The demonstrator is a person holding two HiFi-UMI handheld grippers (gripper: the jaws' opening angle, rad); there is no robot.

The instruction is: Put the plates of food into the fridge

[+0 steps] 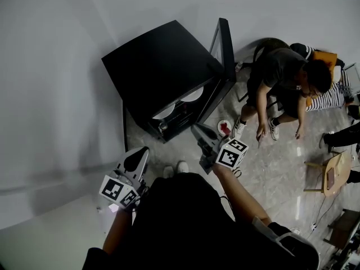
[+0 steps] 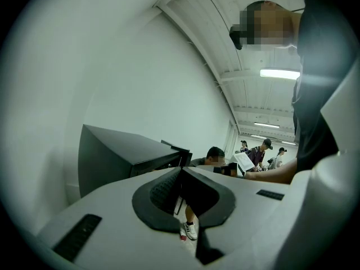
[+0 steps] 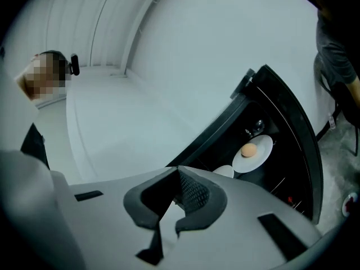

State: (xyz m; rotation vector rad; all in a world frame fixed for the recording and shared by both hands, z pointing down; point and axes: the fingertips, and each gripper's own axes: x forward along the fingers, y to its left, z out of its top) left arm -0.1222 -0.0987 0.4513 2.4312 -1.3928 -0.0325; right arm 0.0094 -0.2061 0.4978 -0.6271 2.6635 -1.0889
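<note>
right tongs [image 3: 177, 174]: jaws pressed together on nothing, held level and aimed at the open fridge [image 1: 163, 66], which stands at 12 o'clock in the head view. left tongs [image 2: 181, 172]: also pressed together and empty, held low at 7 o'clock beside the person's body, apparently idle. inside the fridge, on one shelf, rests the upper plate [image 3: 254, 152] carrying a round tan food item [image 3: 249, 150]. the second plate [image 3: 225, 171] lies just beside it at its 8 o'clock. as neither tongs carries anything, these two read as already stowed. the floor plate [image 1: 224, 127], with something red on it, lies at about 3 o'clock of the right tongs' tips, just outside the open door [image 1: 225, 49]; it is probably the next to fetch. surroundings: seated person [image 1: 281, 77] at 2 o'clock and wooden stool [image 1: 329, 173] at 4 o'clock. the door and the seated person's feet flank the floor plate and would narrow any approach.
</note>
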